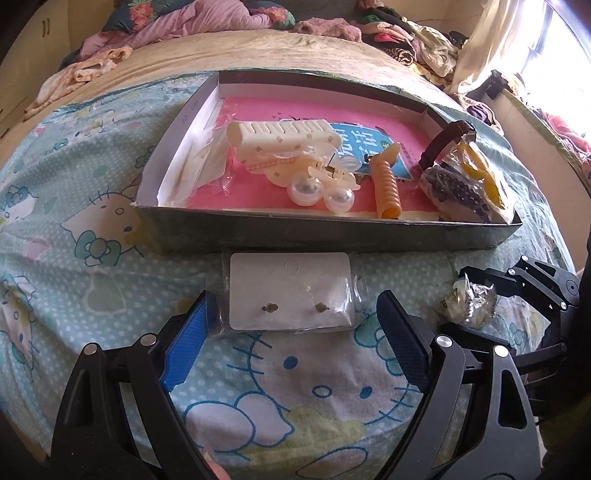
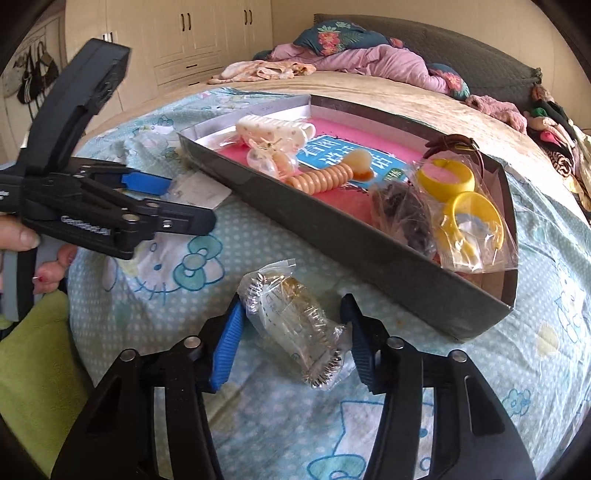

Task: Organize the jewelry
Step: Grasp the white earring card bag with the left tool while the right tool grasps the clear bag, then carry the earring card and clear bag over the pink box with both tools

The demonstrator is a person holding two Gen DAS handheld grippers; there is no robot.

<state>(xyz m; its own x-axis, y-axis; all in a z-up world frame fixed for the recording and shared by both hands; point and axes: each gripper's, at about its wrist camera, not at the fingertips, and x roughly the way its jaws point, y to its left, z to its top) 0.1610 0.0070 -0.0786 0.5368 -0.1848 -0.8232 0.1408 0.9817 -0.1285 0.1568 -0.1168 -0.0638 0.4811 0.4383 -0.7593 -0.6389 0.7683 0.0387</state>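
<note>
A clear bag with a white earring card (image 1: pixel 290 295) lies on the bedsheet in front of the dark cardboard tray (image 1: pixel 295 234). My left gripper (image 1: pixel 295 301) stands open astride it, and neither pad touches the card. To its right a small clear bag of silver jewelry (image 2: pixel 295 325) rests on the sheet. My right gripper (image 2: pixel 291 301) has both blue pads against the plastic of that bag. The left wrist view shows the same bag (image 1: pixel 471 301) between the right gripper's black fingers. In the right wrist view the left gripper (image 2: pixel 192 203) hovers at the left.
The tray (image 2: pixel 332 229) holds a cream hair clip (image 1: pixel 284 138), pearl clips (image 1: pixel 321 192), an orange spiral tie (image 1: pixel 386 184) and a bag of yellow rings (image 2: pixel 465 210). Piled clothes (image 1: pixel 184 26) lie at the bed's far end. A hand (image 2: pixel 33 240) holds the left gripper's handle.
</note>
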